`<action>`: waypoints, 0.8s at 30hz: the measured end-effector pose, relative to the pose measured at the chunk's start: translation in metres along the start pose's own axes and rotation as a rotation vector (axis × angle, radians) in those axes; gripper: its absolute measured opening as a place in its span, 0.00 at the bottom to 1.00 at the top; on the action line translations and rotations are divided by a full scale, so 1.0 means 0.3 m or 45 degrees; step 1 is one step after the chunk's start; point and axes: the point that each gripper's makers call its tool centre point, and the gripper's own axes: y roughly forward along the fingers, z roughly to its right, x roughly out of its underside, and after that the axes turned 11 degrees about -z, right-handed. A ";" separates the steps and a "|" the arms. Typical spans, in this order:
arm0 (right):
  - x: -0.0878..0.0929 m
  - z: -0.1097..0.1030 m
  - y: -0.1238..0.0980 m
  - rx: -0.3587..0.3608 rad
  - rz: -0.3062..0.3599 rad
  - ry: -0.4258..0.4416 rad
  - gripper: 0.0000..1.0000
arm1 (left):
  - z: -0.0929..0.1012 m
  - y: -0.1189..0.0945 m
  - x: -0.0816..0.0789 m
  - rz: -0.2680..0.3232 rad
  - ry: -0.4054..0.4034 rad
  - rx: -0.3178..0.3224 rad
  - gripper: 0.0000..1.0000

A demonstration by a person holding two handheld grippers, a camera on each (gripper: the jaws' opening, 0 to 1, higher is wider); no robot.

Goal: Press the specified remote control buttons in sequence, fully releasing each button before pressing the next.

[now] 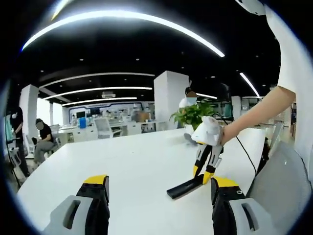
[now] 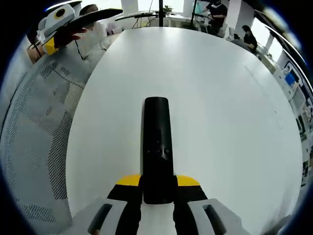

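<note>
Remote (image 2: 157, 147) lies on the white table (image 2: 220, 98), its near end clamped between the right gripper (image 2: 157, 188) jaws and hidden there; buttons are too dark to make out. Left gripper (image 1: 160, 193) hovers released, jaws apart, bases cut off.

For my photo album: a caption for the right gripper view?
Right gripper shut on a black remote control above a white table.

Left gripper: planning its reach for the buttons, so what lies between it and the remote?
Bare white table between the left gripper and the remote, in the left gripper view.
</note>
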 end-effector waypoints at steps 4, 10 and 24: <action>-0.003 0.039 0.000 0.002 -0.016 0.013 0.21 | -0.001 0.000 0.000 0.002 0.002 0.000 0.89; -0.005 0.089 -0.002 -0.016 -0.034 0.036 0.21 | 0.000 0.002 0.003 -0.003 0.000 0.002 0.89; -0.005 0.188 0.000 0.006 -0.093 0.012 0.21 | 0.000 0.003 0.009 -0.014 -0.009 0.002 0.89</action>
